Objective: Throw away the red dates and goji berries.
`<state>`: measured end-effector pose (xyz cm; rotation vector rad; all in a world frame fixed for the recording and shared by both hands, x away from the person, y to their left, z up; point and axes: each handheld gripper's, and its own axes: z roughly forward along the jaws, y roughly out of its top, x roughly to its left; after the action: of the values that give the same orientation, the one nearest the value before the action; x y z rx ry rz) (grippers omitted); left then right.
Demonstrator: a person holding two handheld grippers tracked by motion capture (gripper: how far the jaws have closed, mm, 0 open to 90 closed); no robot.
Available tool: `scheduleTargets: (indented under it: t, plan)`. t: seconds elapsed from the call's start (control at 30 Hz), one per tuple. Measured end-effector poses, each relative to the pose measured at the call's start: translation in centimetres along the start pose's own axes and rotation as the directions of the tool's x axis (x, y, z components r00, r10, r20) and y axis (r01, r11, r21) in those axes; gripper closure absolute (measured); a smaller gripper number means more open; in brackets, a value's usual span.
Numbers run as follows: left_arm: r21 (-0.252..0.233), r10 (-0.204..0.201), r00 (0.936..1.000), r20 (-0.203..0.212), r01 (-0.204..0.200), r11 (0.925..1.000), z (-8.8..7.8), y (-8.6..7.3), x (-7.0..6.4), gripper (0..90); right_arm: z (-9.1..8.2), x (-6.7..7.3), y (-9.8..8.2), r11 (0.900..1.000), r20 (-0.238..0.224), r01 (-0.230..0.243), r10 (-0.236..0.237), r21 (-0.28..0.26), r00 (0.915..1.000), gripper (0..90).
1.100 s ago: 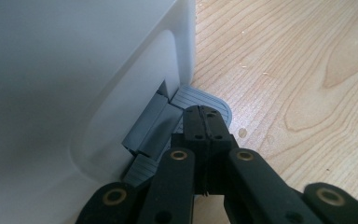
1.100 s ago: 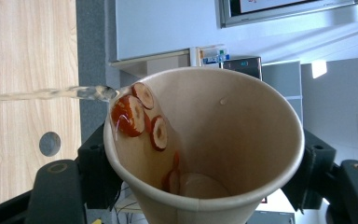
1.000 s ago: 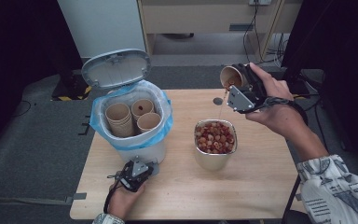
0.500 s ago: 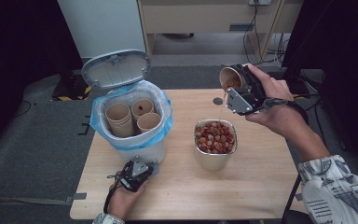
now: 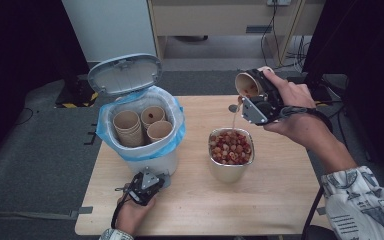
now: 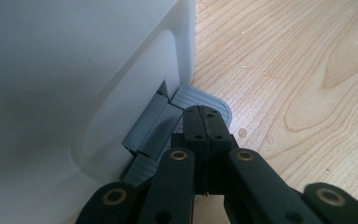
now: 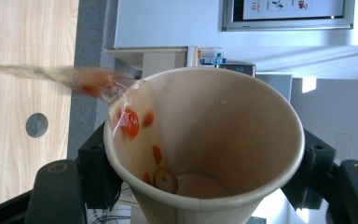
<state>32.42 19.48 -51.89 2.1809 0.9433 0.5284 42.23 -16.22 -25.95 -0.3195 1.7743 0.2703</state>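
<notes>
Wooden counter [image 5: 280,200], dim room. Right gripper [image 5: 252,97] clenched on the tilted paper cup [image 5: 247,84]; since a second ago the thin stream persists into the steel bowl [image 5: 231,170], apparently nearly drained. Left gripper [image 6: 205,122], closed empty, presses the bin pedal [image 6: 200,98].

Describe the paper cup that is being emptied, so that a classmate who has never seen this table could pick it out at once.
Start at the wooden table and find the metal bowl of reddish pieces right of the white bin. Above and behind the bowl, the right gripper holds a paper cup tipped sideways, liquid streaming down. Unlike the cups in the bin, it is held in the air and pouring.
</notes>
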Motion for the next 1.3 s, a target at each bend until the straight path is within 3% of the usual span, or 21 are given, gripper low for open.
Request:
scheduleTargets:
  t: [0.4,1.3]
  plan:
    - [0.0,-0.001,1.0,0.001,0.001,1.0,0.0,0.0,0.0,89.9,-0.12,0.17,0.16,0.999,0.001,0.049,-0.049,0.01,0.9988,27.7]
    - [0.002,0.011,0.9999,-0.005,-0.011,0.9999,-0.01,0.05,-0.09,89.9,-0.22,0.25,0.73,0.997,0.008,0.083,-0.083,0.009,0.9965,27.7]
